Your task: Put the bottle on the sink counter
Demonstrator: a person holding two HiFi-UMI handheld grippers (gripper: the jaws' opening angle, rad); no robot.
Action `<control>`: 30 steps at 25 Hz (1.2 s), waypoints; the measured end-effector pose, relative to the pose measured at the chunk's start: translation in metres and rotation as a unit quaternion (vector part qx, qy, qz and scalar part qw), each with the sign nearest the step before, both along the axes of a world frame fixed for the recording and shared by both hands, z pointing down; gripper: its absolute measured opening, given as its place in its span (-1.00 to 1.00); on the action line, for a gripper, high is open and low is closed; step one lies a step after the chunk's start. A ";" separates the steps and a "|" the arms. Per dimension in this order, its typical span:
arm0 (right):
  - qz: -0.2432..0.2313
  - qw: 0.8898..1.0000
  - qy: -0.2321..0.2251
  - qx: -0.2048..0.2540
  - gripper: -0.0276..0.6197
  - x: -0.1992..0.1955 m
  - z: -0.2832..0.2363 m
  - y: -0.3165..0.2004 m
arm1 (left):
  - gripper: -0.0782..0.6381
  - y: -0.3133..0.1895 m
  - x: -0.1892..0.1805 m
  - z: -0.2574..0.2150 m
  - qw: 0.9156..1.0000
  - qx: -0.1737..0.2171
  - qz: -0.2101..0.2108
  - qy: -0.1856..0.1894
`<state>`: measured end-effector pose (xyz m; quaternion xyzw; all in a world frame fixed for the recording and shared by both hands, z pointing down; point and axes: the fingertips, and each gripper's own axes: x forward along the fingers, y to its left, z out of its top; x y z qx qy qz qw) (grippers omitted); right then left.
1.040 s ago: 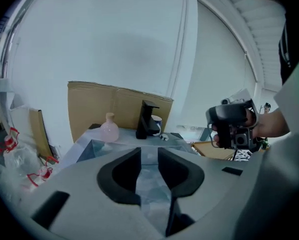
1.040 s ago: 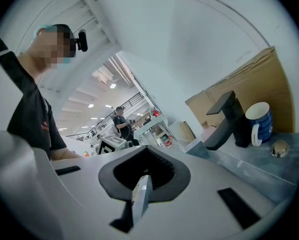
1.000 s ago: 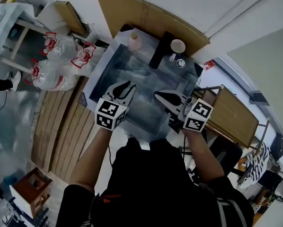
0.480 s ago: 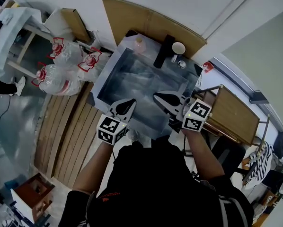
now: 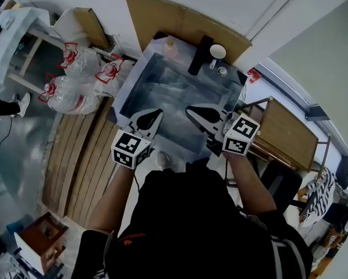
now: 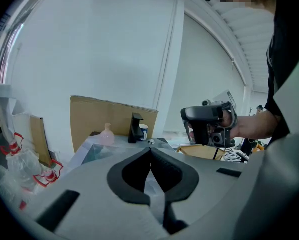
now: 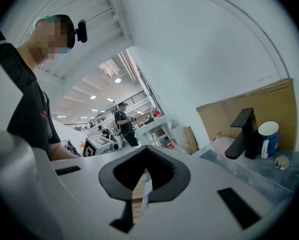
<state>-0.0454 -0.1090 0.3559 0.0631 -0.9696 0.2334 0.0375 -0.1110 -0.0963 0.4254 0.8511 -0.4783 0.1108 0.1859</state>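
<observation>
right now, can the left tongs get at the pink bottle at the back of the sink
Probably yes: only the sink basin lies between the left tongs and the pink bottle. They are shut, so would need opening first.

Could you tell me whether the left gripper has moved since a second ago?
Yes: the left gripper has drawn back from over the sink basin toward its near edge.

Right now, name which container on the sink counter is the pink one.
The small bottle, standing left of the black faucet. The only other container there, the cup right of the faucet, is white and blue.
</observation>
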 end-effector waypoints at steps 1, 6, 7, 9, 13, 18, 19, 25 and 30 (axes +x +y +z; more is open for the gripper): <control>0.002 1.000 0.000 -0.001 -0.91 0.001 0.000 0.000 | -0.73 0.000 0.000 -0.001 1.000 0.001 0.000 0.000; 0.008 1.000 0.002 0.000 -0.91 0.004 -0.001 0.001 | -0.73 0.000 0.003 -0.007 1.000 0.004 -0.001 0.003; 0.008 1.000 0.003 0.002 -0.91 0.005 -0.001 0.002 | -0.73 0.000 0.004 -0.008 1.000 0.005 -0.001 0.004; 0.006 1.000 0.005 0.004 -0.91 0.006 -0.001 0.003 | -0.73 0.000 0.007 -0.009 1.000 0.006 0.000 0.003; 0.004 1.000 0.006 0.003 -0.91 0.008 -0.001 0.004 | -0.73 -0.001 0.011 -0.009 1.000 0.005 0.000 0.003; 0.005 1.000 0.008 0.000 -0.91 0.012 0.002 0.002 | -0.73 -0.002 0.012 -0.008 1.000 0.002 -0.004 0.003; 0.004 1.000 0.008 -0.001 -0.91 0.012 0.002 0.002 | -0.73 -0.002 0.011 -0.007 1.000 0.001 -0.005 0.003; 0.001 1.000 0.009 -0.003 -0.91 0.012 0.004 -0.002 | -0.73 -0.005 0.011 -0.005 1.000 -0.001 -0.010 0.001; -0.002 1.000 0.009 -0.006 -0.91 0.013 0.006 -0.007 | -0.73 -0.011 0.014 -0.003 1.000 -0.004 -0.012 0.002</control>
